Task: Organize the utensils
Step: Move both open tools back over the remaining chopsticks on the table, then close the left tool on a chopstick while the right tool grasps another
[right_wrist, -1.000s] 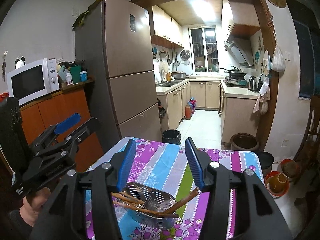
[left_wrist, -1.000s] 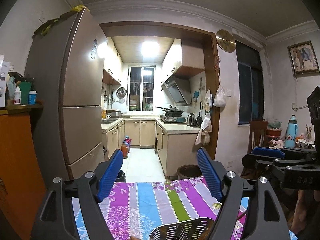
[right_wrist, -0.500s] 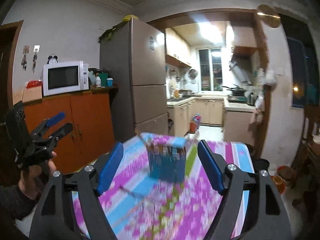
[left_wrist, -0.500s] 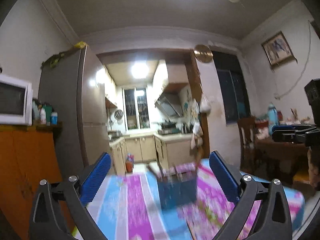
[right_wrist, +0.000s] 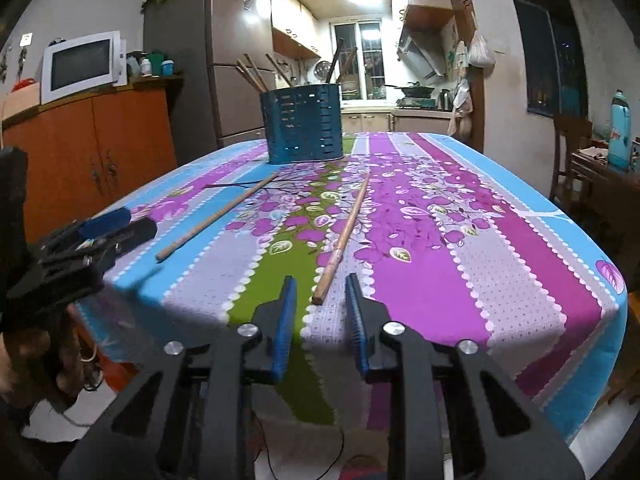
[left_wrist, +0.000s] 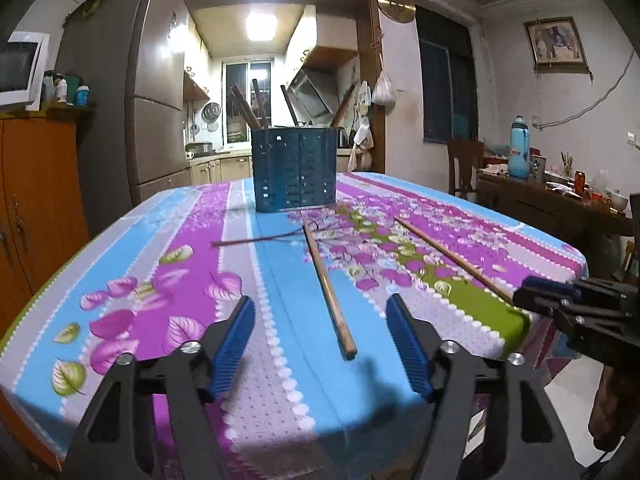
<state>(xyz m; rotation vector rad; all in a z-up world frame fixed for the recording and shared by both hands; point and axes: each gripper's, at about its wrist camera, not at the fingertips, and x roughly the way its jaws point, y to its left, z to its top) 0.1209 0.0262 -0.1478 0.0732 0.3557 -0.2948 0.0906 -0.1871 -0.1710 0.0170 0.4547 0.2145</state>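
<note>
A blue slotted utensil holder (left_wrist: 294, 170) (right_wrist: 304, 124) stands at the far middle of the table with several chopsticks upright in it. Two wooden chopsticks lie loose on the cloth. One chopstick (left_wrist: 326, 284) (right_wrist: 216, 216) has its near end between the pads of my left gripper (left_wrist: 320, 312), whose jaws are closing and stand well clear of it. The other chopstick (right_wrist: 344, 236) (left_wrist: 452, 256) ends between the tips of my right gripper (right_wrist: 320, 284). Those jaws are closing to a narrow gap, pads not touching the wood. A thin dark stick (left_wrist: 256, 239) lies further back.
The table (left_wrist: 560, 248) wears a striped floral cloth, and both grippers hover at its near edge. An orange cabinet (right_wrist: 100, 148) with a microwave (right_wrist: 82, 64) stands left, beside a fridge (left_wrist: 152, 92). A cluttered side table with a blue bottle (left_wrist: 519, 148) is at the right.
Both grippers have dropped from high above the table to cloth level at its near edge. Each now lines up with a loose chopstick. Both pairs of jaws are narrower than half a second ago.
</note>
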